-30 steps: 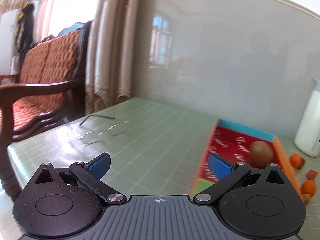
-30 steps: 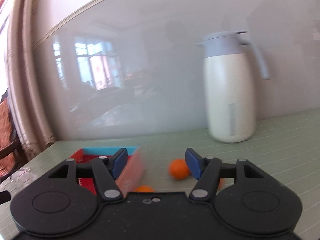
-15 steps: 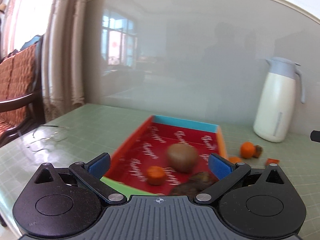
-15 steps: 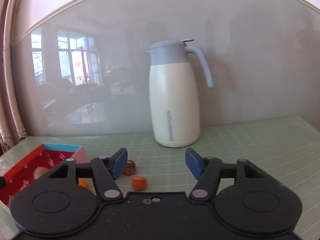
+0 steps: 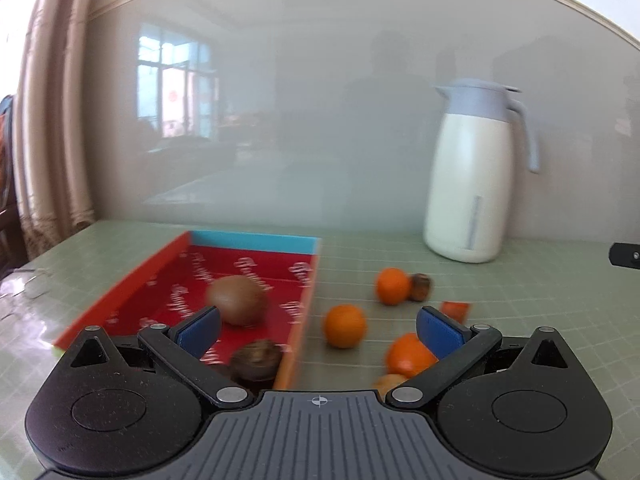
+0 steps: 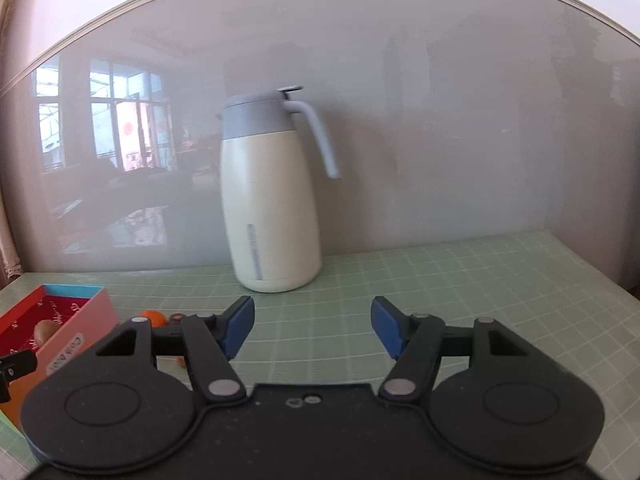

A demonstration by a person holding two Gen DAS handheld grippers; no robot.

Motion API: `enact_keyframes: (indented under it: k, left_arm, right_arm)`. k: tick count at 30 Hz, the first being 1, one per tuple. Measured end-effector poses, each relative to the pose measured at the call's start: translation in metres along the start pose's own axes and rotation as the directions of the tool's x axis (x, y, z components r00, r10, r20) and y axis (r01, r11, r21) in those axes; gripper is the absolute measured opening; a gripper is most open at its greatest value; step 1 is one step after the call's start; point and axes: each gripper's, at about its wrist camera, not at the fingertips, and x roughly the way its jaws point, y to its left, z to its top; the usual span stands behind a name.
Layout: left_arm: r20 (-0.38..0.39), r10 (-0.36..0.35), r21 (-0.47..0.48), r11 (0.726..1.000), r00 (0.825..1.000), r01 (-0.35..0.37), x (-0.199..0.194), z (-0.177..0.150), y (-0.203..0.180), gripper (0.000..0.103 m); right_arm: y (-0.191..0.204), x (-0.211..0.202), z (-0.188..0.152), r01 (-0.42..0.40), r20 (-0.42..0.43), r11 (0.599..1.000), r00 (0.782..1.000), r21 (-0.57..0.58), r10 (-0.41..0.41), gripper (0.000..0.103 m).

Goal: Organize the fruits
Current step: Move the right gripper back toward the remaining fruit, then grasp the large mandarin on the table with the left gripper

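Observation:
A shallow red box [image 5: 160, 276] with a blue far wall lies on the green tablecloth; inside it sit a brown kiwi [image 5: 237, 299] and a dark round fruit [image 5: 256, 362]. To its right on the cloth lie three oranges [image 5: 345, 326], [image 5: 393, 286], [image 5: 410, 354], a small brown fruit [image 5: 421, 286] and a red piece [image 5: 454, 310]. My left gripper [image 5: 318, 330] hovers open over the box's right wall with nothing between its fingers. My right gripper [image 6: 312, 326] is open and empty, facing the jug; the box [image 6: 72, 320] and an orange [image 6: 154, 317] show at its left.
A cream jug with a grey lid [image 5: 470, 176] [image 6: 272, 196] stands at the back near a glossy grey wall panel. A curtain [image 5: 48, 120] hangs at the far left. Bare green cloth [image 6: 500, 280] stretches to the right of the jug.
Both grippers have swept to the right: the left view went from chair and curtain to the box and loose fruit, the right view from the box to the jug. Jaws stayed as wide.

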Motion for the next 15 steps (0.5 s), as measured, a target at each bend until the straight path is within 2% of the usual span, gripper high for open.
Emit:
enact_keyframes:
  k: [3, 9, 15]
  left_arm:
    - [0.002, -0.022, 0.026, 0.999, 1.000, 0.022, 0.002, 0.000, -0.017, 0.103]
    - [-0.023, -0.067, 0.020, 0.998, 0.997, 0.068, 0.015, 0.000, -0.040, 0.103]
    - [-0.081, -0.047, 0.066, 0.996, 0.996, 0.053, 0.035, -0.007, -0.055, 0.101]
  right_arm:
    - [-0.011, -0.005, -0.002, 0.018, -0.003, 1.000, 1.000, 0.002, -0.018, 0.064]
    - [-0.034, -0.006, -0.006, 0.064, -0.016, 0.998, 0.998, 0.012, -0.064, 0.065]
    - [-0.049, -0.005, -0.008, 0.093, -0.026, 0.996, 0.995, 0.018, -0.092, 0.065]
